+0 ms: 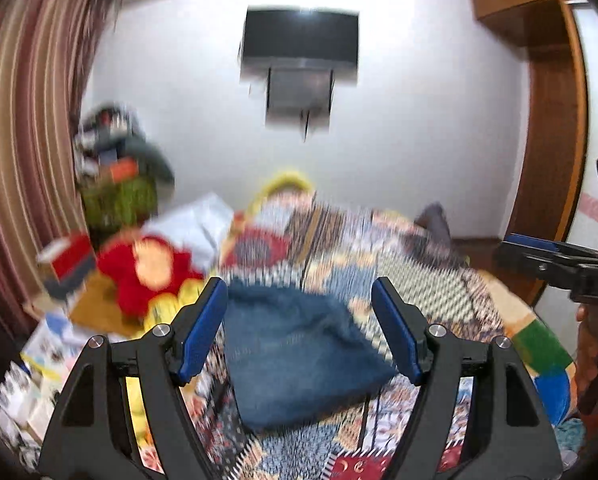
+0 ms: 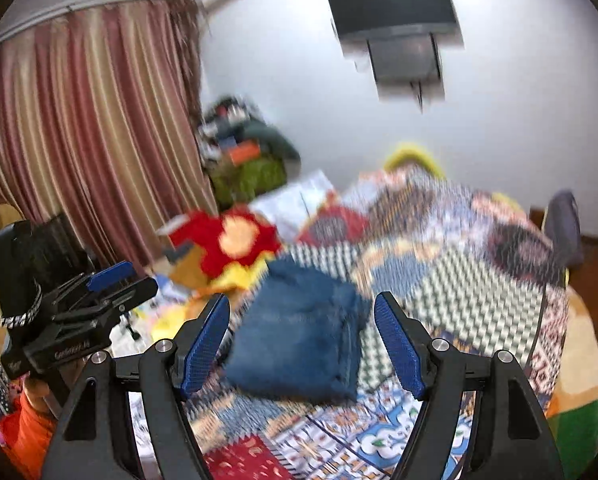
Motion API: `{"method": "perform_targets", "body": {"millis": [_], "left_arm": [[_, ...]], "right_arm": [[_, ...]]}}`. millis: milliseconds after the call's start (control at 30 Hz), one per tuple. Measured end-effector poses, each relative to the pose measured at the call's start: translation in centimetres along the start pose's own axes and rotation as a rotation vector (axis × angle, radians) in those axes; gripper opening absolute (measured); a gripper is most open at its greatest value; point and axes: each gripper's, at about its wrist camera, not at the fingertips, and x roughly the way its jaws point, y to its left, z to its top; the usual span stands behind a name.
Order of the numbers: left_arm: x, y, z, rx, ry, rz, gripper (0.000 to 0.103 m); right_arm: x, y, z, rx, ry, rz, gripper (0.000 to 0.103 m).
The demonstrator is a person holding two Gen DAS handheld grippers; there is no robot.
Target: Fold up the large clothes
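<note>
A folded pair of blue jeans (image 2: 299,328) lies on the patchwork bedspread (image 2: 459,280), ahead of and below both grippers, touched by neither. The left gripper (image 1: 299,320) and right gripper (image 2: 301,336) hang above it, jaws apart and empty. A red plush toy (image 2: 231,240) lies just beyond.

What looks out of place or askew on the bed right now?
Nothing stands out. The folded jeans lie in a compact bundle on the patterned bedspread, edges roughly aligned. Motion blur hides fine detail.
</note>
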Motion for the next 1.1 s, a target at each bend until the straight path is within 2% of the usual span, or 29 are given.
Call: {"method": "perform_targets", "body": {"millis": [133, 367, 400, 500, 567, 667, 1100], "left_arm": [[-3.7, -1.0, 0.9, 0.013, -0.106, 0.011, 0.074], [-7.8, -1.3, 0.8, -0.016, -0.198, 0.039, 0.074], [-8.3, -1.3, 0.7, -0.023, -0.202, 0.037, 0.075], [-9.3, -1.1, 0.4, -0.033, -0.217, 0.046, 0.087], [-9.6, -1.2, 0.2, -0.031, -0.227, 0.056, 0.093], [-9.8, -1.3, -0.1, -0.028, -0.223, 0.070, 0.101], [-9.8, -1.5, -0.7, -0.040, -0.204, 0.064, 0.103]], "right_arm": [[-4.1, 2.8, 0.7, -0.063, -0.127, -0.034, 0.073], [-7.9, 6.3, 0.1, -0.121, -0.228, -0.071, 0.073], [-8.2, 6.7, -0.1, -0.124, -0.234, -0.073, 0.073], [-8.4, 7.4, -0.6, -0.119, -0.230, -0.090, 0.075], [-8.4, 7.6, -0.9, -0.114, -0.229, -0.100, 0.090], [-8.9, 7.6, -1.4, -0.104, -0.240, -0.124, 0.103], [-9.1, 7.0, -2.0, -0.072, -0.213, -0.141, 0.103]]}}
